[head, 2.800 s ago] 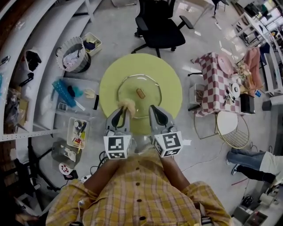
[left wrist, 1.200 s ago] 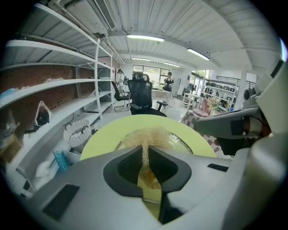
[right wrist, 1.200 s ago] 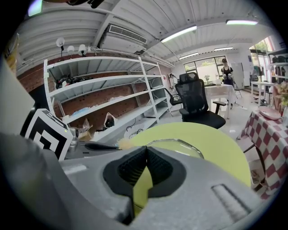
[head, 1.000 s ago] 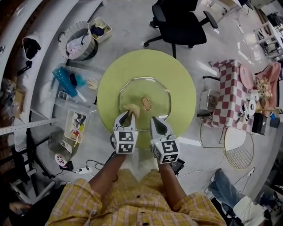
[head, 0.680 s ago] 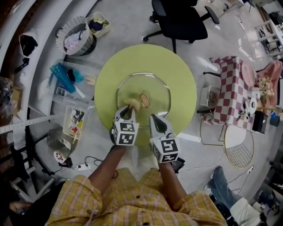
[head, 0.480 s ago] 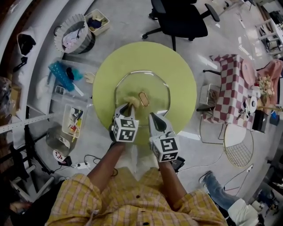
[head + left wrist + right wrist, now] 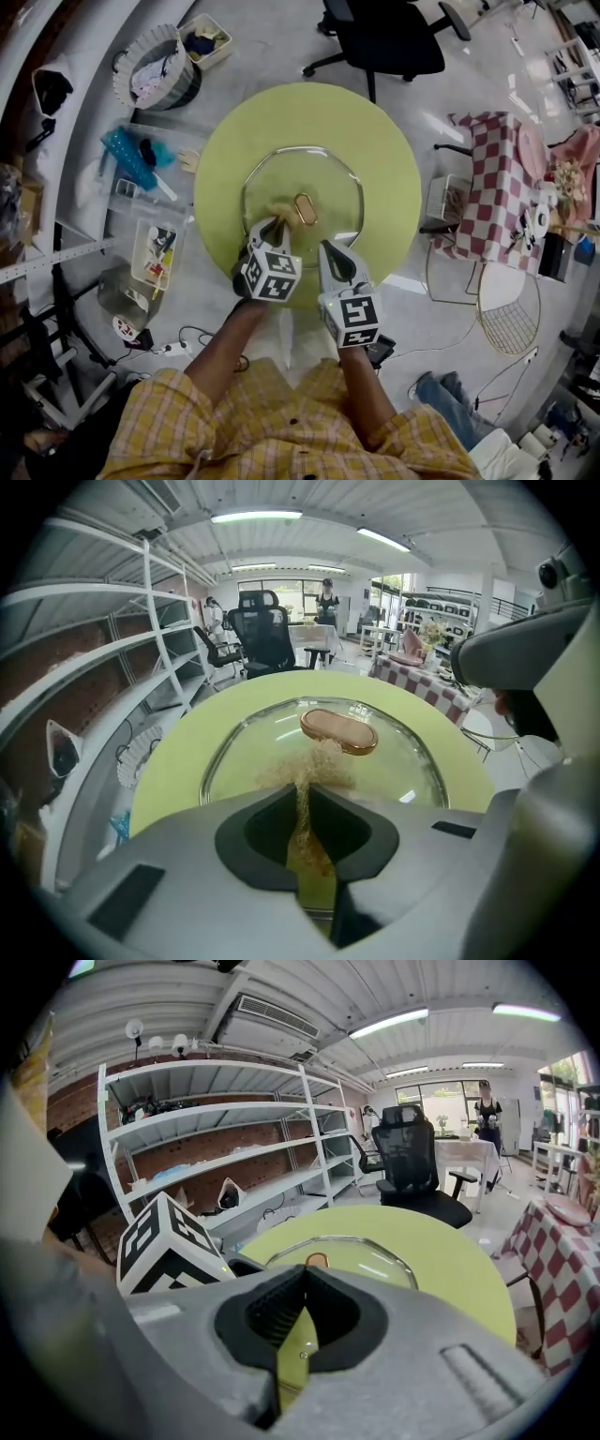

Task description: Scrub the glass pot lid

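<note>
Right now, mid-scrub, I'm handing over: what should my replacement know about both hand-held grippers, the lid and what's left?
Left hand-held gripper: shut on the tan scrubber, whose tuft rests on the glass pot lid beside its knob.
Right hand-held gripper: shut on the lid's near rim, steadying it.
Lid lies knob-up on the round green table.
Done: cannot tell how much is scrubbed.
Left: probably work the scrubber over the remaining glass.

The lid (image 7: 330,186) lies on my worktop (image 7: 375,131). The scrubber (image 7: 279,213) in my left tool (image 7: 273,226) rests on it, just left of the knob (image 7: 305,208).
</note>
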The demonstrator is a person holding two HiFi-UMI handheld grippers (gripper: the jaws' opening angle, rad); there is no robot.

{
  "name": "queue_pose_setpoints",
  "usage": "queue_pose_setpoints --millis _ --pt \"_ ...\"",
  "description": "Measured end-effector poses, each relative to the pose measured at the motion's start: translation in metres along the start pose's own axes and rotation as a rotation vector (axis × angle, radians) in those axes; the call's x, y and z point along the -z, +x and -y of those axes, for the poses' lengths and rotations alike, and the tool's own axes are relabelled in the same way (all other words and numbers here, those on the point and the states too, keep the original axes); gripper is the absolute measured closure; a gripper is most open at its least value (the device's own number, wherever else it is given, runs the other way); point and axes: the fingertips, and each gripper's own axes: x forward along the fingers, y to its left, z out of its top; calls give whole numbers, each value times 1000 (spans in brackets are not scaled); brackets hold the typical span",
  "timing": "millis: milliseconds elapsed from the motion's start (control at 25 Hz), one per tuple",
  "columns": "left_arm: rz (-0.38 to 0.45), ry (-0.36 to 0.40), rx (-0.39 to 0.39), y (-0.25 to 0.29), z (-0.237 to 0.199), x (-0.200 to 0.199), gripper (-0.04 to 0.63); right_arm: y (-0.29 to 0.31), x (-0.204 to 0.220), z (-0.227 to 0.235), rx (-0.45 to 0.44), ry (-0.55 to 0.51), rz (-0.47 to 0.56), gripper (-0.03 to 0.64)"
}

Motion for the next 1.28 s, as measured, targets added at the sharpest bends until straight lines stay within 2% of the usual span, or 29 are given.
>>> queue_pose_setpoints --millis 320,480,720,1120,1280 --pt "-16 -2 24 2 -3 -2 554 7 -6 -3 -19 9 4 618" --pt "-13 -31 24 3 -13 -4 554 6 -11 -5 -12 -38 3 618" --pt "-6 -77 4 3 -28 -2 554 8 -14 -11 -18 -42 3 618" --pt "-22 -89 -20 3 -53 4 554 8 -14 -9 -15 -46 -13 618" --pt "-35 -116 -40 2 -68 11 554 9 -19 -11 -15 -46 -4 618"
